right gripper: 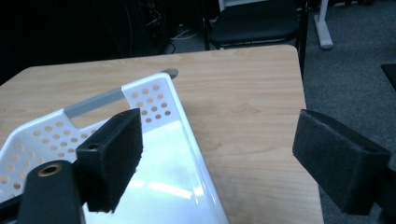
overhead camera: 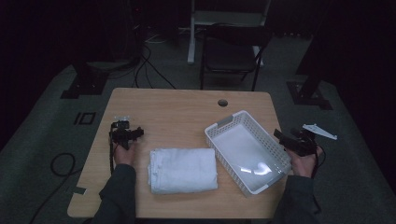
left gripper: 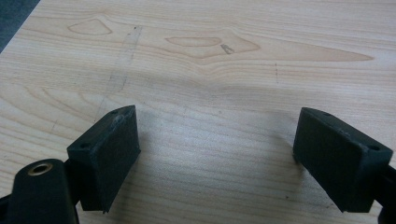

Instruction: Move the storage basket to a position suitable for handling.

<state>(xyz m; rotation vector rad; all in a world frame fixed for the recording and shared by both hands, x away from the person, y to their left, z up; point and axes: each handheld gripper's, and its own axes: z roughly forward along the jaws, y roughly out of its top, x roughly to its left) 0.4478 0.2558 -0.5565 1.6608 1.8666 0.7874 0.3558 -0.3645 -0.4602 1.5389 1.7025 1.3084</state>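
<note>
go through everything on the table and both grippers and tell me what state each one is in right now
Folded white cloth towel: folded flat on the table, untouched.
White perforated plastic basket: upright, empty, right of the towel.
Light wooden table: bears towel and basket.
Left gripper: jaws open, nothing between them, over bare wood.
Right gripper: jaws open, empty, by the basket's right side.

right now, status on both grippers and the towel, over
Left gripper open, empty, left of folded towel. Right gripper open, empty, beside the basket. Towel untouched on the table, nothing blocking it.
</note>
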